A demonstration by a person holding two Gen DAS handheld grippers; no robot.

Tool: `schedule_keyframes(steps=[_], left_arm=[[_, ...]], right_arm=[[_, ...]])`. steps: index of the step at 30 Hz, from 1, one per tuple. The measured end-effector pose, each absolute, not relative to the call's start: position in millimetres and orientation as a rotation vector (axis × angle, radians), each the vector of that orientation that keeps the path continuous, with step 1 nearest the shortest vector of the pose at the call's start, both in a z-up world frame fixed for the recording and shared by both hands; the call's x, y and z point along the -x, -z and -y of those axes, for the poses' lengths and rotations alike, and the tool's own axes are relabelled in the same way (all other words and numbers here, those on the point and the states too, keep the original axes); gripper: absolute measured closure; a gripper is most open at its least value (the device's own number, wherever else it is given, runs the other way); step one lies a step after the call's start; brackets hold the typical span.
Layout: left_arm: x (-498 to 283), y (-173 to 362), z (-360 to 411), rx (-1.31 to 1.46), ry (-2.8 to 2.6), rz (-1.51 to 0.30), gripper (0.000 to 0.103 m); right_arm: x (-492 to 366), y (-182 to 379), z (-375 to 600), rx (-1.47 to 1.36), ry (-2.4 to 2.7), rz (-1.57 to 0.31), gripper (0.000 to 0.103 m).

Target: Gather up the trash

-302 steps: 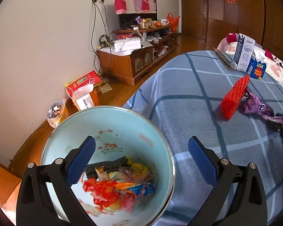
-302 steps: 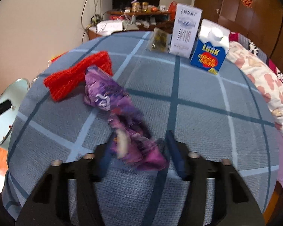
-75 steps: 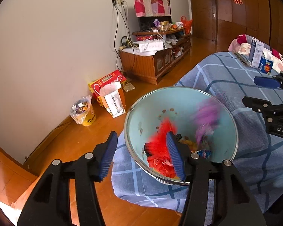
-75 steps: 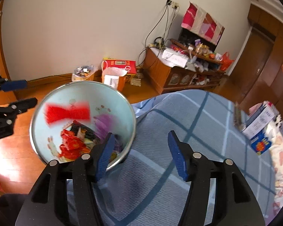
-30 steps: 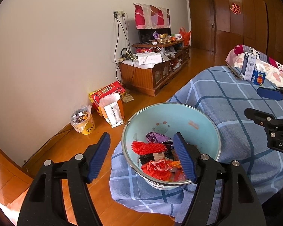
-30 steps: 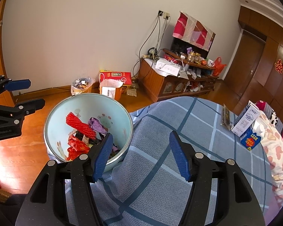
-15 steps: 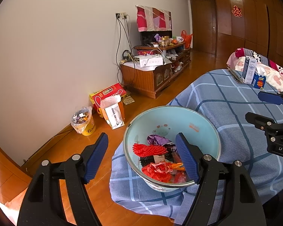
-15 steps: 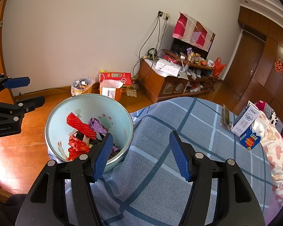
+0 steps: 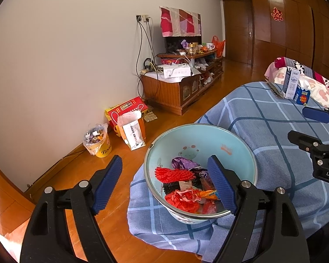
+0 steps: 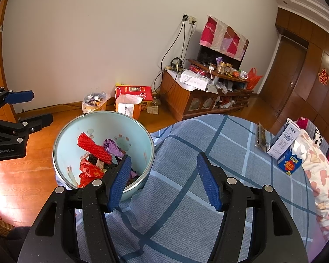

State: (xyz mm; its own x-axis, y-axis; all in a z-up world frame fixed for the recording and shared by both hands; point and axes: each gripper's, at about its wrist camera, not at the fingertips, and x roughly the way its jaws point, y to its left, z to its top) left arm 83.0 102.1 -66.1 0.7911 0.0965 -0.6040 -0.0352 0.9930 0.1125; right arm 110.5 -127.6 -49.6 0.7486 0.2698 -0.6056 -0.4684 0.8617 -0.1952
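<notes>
**Trash gathered in basin at bed's edge**

Right gripper (image 10: 163, 180) held wide apart, nothing between its pads, above blue plaid bed (image 10: 208, 153). Pale blue basin (image 10: 142, 135) at bed's left edge, holding red foam net (image 10: 94, 148), purple wrapper (image 10: 113, 146) and red crumpled paper (image 10: 90, 171). Left gripper (image 10: 30, 106) at far left, likewise spread. Milk cartons (image 10: 285, 146) standing far right.

Now lying inside the pale blue bin (image 9: 241, 149): red mesh sleeve (image 9: 175, 174) and purple wrapper (image 9: 183, 162), no longer out on the blanket beyond it. Drawn back from the bin, empty and spread wide: right gripper (image 10: 164, 182) and left gripper (image 9: 164, 184).
</notes>
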Motion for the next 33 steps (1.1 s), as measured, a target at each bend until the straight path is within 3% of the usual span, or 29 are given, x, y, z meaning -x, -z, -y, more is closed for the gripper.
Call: schedule_keyframes(steps=[33], left_arm=[[-84, 76, -97, -0.098, -0.063, -0.686, 0.024]], right_arm=[[-112, 49, 142, 0.341, -0.385, -0.594, 0.037]])
